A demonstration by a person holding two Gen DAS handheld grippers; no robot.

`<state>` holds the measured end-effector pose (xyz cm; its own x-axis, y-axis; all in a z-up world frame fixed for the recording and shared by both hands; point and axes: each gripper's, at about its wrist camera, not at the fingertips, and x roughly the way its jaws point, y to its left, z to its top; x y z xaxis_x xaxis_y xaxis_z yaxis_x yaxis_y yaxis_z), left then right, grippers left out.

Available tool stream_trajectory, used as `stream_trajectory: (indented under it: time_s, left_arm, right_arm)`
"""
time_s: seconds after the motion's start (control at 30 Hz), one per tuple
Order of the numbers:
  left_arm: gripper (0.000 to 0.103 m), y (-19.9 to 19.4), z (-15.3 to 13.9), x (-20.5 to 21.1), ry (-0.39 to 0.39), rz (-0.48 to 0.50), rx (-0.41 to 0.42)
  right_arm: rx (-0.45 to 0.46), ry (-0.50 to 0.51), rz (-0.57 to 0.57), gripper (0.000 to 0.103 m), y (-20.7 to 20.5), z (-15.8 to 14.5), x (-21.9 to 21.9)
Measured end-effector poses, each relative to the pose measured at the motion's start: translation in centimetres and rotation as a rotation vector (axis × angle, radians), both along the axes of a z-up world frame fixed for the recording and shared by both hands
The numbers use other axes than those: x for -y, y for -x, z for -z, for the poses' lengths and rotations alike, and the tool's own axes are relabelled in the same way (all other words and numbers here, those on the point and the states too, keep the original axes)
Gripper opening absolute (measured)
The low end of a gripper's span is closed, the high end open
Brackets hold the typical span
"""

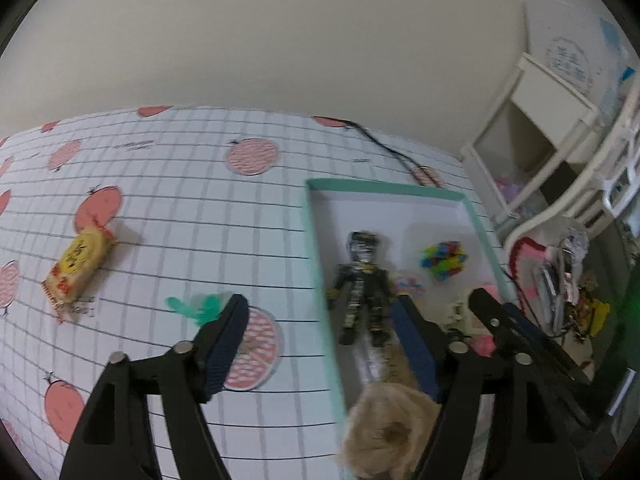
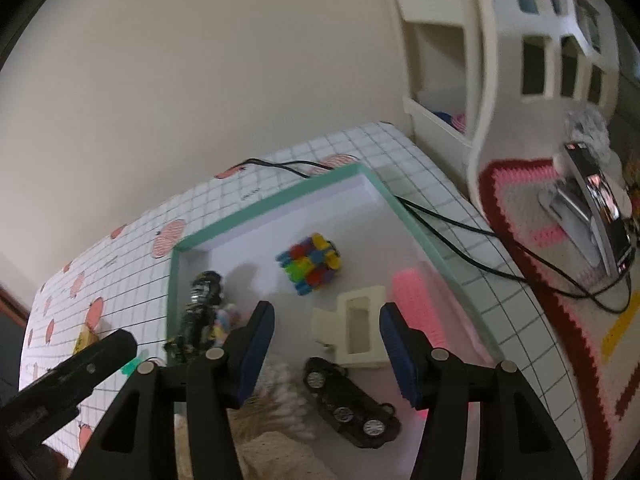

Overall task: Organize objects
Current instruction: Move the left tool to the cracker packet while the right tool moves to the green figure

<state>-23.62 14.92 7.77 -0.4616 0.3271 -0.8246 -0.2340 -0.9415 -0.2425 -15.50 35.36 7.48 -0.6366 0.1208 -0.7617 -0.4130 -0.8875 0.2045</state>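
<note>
A black cable (image 2: 452, 220) is trailing across the table (image 1: 168, 200), whose checked cloth is showing pink circles. A phone (image 2: 600, 204) is leaning on a crocheted mat (image 2: 532, 216), beside white shelving (image 2: 492, 40).

Both black grippers (image 2: 326, 344) apparently wear ribbed blue pads (image 1: 224, 348).

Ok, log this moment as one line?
left gripper: open, empty, over tray edge | right gripper: open, empty, over clip | in tray: figure, block cube, car | still out: snack
</note>
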Motion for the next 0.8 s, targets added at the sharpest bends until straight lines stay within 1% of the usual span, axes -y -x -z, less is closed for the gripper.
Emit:
stream_trajectory:
  time_s: [0.07,0.13,0.17,0.2,0.23,0.27,0.3,0.43,0.5,0.53,0.63,0.8]
  left_arm:
    - [0.076,0.2,0.5,0.5,0.014,-0.021,0.011]
    - [0.077,0.5,0.9,1.3,0.022,-0.051,0.021]
    - [0.079,0.7,1.0,1.6,0.024,-0.061,0.023]
    - [0.087,0.8,1.2,1.8,0.03,-0.07,0.025]
    - [0.089,0.8,1.4,1.9,0.035,-0.076,0.025]
    - [0.093,0.8,1.5,2.1,0.04,-0.081,0.022]
    - [0.094,0.9,1.6,2.3,0.049,-0.087,0.018]
    - [0.099,0.9,1.7,3.1,0.068,-0.112,-0.003]
    - [0.103,1.0,1.8,3.5,0.064,-0.128,-0.006]
    - [0.103,1.0,1.8,3.6,0.061,-0.133,-0.008]
    - [0.103,1.1,1.9,4.0,0.06,-0.144,-0.015]
    - [0.103,1.4,2.1,4.4,0.05,-0.15,-0.02]
  right_arm:
    - [0.0,0.001,-0.022,0.059,0.3,0.0,0.7]
    - [0.008,0.01,-0.038,0.063,0.6,0.4,1.2]
    - [0.011,0.013,-0.047,0.067,0.7,0.5,1.4]
    - [0.014,0.012,-0.054,0.068,0.9,0.6,1.6]
    - [0.016,0.007,-0.061,0.068,0.9,0.7,1.8]
    - [0.018,0.002,-0.065,0.071,1.0,0.8,1.9]
    - [0.017,-0.001,-0.065,0.077,1.0,0.8,2.0]
    - [0.011,0.016,-0.056,0.083,1.0,0.9,1.9]
    - [0.015,0.013,-0.053,0.097,0.9,1.1,1.9]
    - [0.013,0.012,-0.052,0.1,0.9,1.1,2.0]
    - [0.009,0.009,-0.049,0.103,1.0,1.1,2.1]
    - [0.011,0.005,-0.033,0.103,1.0,1.4,2.3]
